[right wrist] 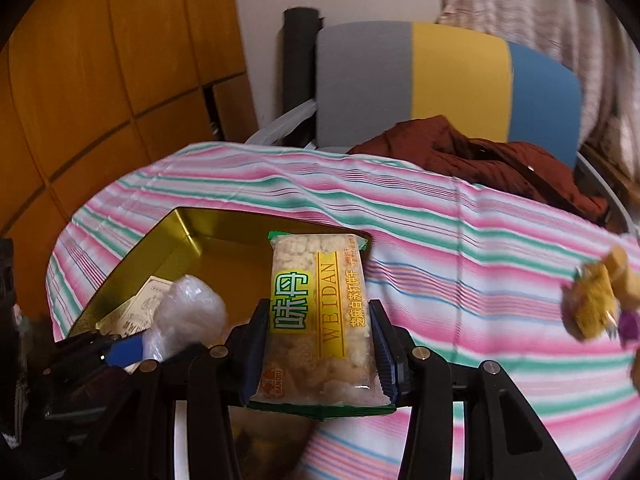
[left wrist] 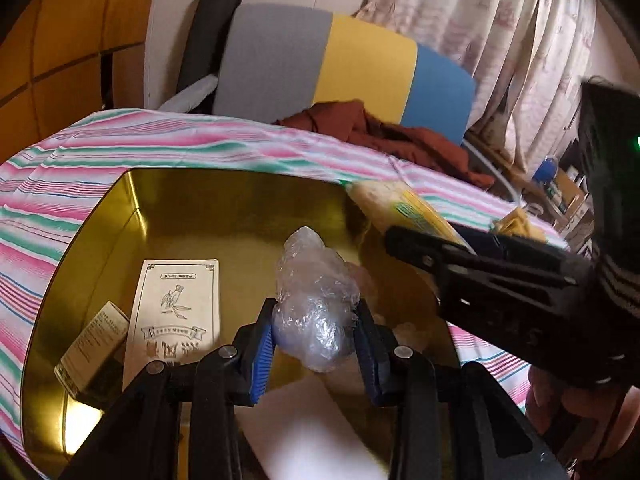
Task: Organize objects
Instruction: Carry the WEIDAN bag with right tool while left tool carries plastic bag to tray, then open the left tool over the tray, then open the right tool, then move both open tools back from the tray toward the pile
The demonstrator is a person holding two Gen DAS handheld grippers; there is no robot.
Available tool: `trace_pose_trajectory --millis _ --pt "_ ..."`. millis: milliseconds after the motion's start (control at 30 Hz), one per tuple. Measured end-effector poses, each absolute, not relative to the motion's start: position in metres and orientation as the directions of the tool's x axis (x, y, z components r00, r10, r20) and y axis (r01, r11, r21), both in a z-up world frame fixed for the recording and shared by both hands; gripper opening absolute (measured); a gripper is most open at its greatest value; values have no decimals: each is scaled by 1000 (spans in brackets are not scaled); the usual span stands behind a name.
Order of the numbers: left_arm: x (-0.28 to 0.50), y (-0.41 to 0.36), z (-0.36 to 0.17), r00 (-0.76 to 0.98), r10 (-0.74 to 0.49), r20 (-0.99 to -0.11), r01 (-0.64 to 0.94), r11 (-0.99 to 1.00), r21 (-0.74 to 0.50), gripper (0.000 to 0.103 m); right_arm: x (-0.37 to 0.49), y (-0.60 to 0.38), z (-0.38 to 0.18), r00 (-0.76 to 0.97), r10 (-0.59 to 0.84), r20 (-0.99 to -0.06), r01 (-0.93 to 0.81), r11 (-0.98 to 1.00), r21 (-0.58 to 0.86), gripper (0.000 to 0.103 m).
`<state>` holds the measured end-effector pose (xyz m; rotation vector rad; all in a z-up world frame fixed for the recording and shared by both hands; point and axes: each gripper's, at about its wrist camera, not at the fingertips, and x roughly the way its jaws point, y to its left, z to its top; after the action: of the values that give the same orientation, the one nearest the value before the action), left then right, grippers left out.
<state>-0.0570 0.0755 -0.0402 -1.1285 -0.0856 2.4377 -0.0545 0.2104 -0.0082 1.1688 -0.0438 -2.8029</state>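
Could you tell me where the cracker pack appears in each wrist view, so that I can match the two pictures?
Left wrist view: cracker pack at right of centre, over the gold tin's far right corner, held by the right gripper.
Right wrist view: cracker pack at bottom centre, between the gripper's pads.
Shared landmark: the gold tin on the striped cloth.

"WEIDAN" and "SANQIU" on cracker packet (right wrist: 320,320), card print illegible
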Motion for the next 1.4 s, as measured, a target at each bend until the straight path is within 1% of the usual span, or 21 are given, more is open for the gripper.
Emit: trace_pose_trajectory --millis 200,333,400,433,467,600,800,967,1067,1200,1400 --pt "-63 74 -46 -567 393 -724 -368 -907 -204 36 -86 201 -25 -655 -90 -750 89 -995 41 47" --pt "-67 71 -50 -558 388 -734 -352 -911 -213 36 -95 209 -30 -650 -89 -755 58 -996 68 49" --pt "-67 70 -50 -562 383 -733 -346 -914 -213 37 -89 214 -25 -668 -98 -738 44 -995 91 54" --pt "-68 70 -49 -564 380 -733 -345 -915 -209 37 -84 215 -21 -681 -92 -726 34 -995 94 61" --pt "-67 71 -49 -566 372 -736 -342 -918 -201 39 -77 217 -17 -698 -90 -710 28 -995 98 63" --pt "-67 72 -48 -569 354 -743 -326 -926 -192 51 -47 225 -6 -737 -104 -668 17 -991 135 64" --pt "-60 62 -39 -609 345 -714 -291 -935 -204 58 -8 244 -1 -756 -126 -642 -14 -978 209 65" --pt "-46 48 -30 -648 365 -668 -250 -931 -266 60 19 264 1 -773 -126 -622 -61 -961 270 73" --pt "-37 46 -26 -662 372 -650 -240 -928 -286 61 27 273 -2 -767 -132 -628 -83 -950 302 73" --pt "-23 51 -21 -675 383 -631 -264 -924 -278 61 37 278 -6 -765 -115 -634 -103 -949 297 73" --pt "1 71 -16 -671 435 -601 -356 -899 -253 62 47 284 -16 -751 -114 -650 -123 -943 309 77"
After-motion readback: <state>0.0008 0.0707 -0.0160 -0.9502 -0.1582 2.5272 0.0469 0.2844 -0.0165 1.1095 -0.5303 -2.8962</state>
